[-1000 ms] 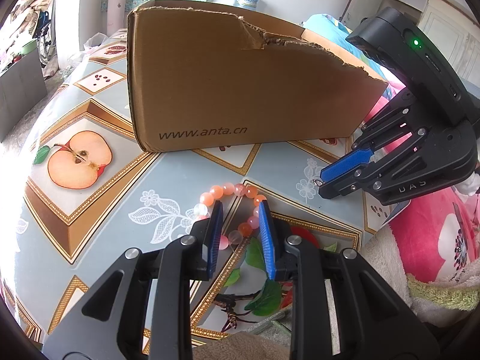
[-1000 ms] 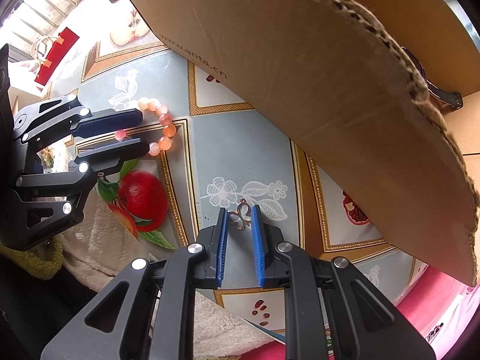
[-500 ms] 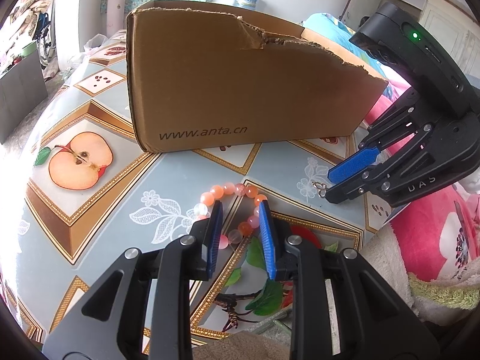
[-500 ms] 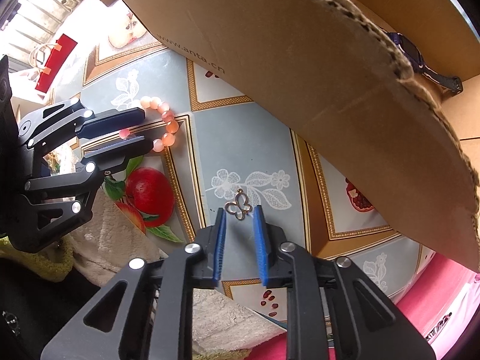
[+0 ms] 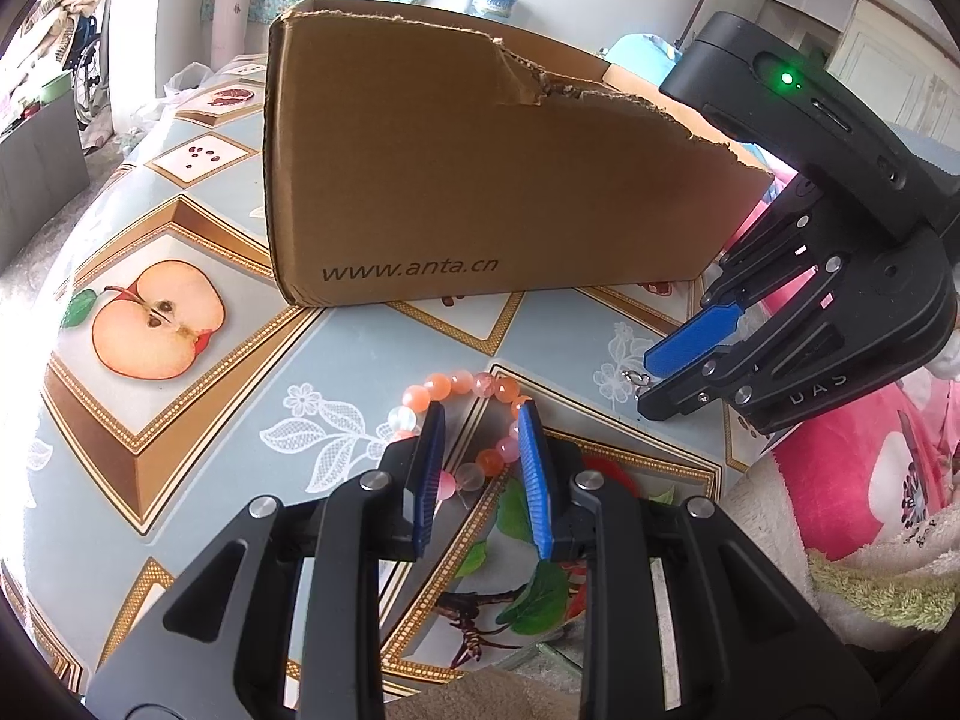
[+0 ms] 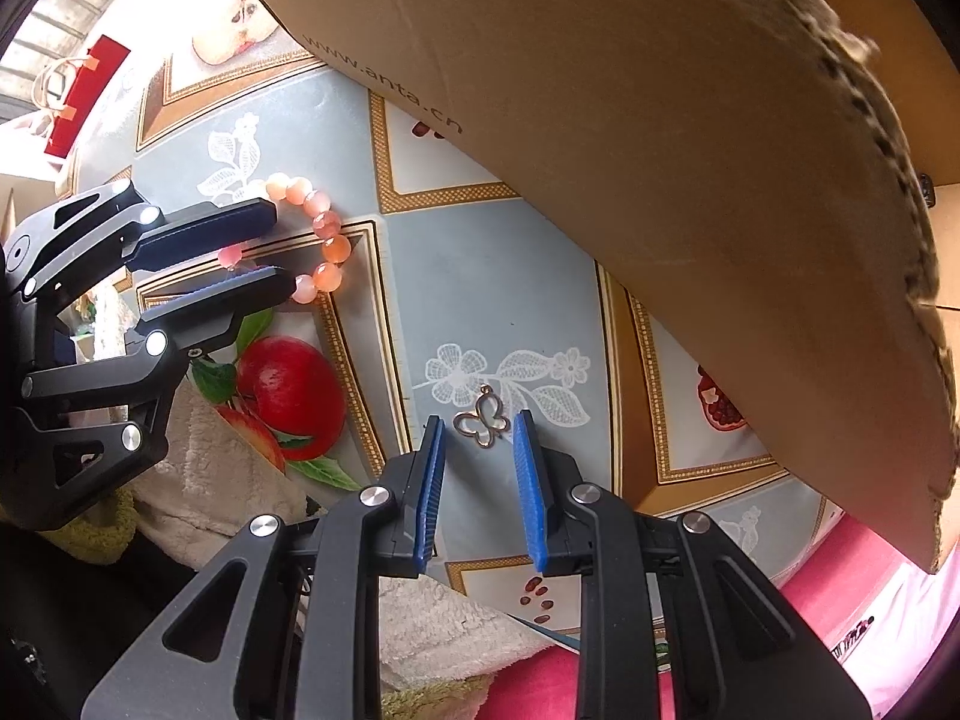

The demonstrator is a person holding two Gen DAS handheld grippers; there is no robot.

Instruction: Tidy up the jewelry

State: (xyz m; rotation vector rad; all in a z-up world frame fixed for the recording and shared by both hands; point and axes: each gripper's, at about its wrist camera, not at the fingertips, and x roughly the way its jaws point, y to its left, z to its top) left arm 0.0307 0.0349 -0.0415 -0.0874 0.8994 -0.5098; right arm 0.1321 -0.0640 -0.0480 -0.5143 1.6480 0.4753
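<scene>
Item one — we are seeing butterfly pendant (image 6: 482, 422) lying on bench (image 6: 498, 300) between spread pads of right claw (image 6: 478, 441), untouched. Item two — left claw (image 5: 480, 426) is straddling bead bracelet (image 5: 474, 387), part-spread, pads not pinching. Cardboard box (image 5: 480, 192) is standing behind.

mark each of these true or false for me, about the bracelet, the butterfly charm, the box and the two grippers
1. The bead bracelet lies on the tablecloth. True.
2. The butterfly charm is inside the cardboard box. False: it lies on the cloth in front of the box.
3. The right gripper is clamped on the charm. False: the pads stand apart on either side of it.
4. The left gripper has its fingers at the bracelet. True.
5. The box has a torn upper edge. True.
</scene>
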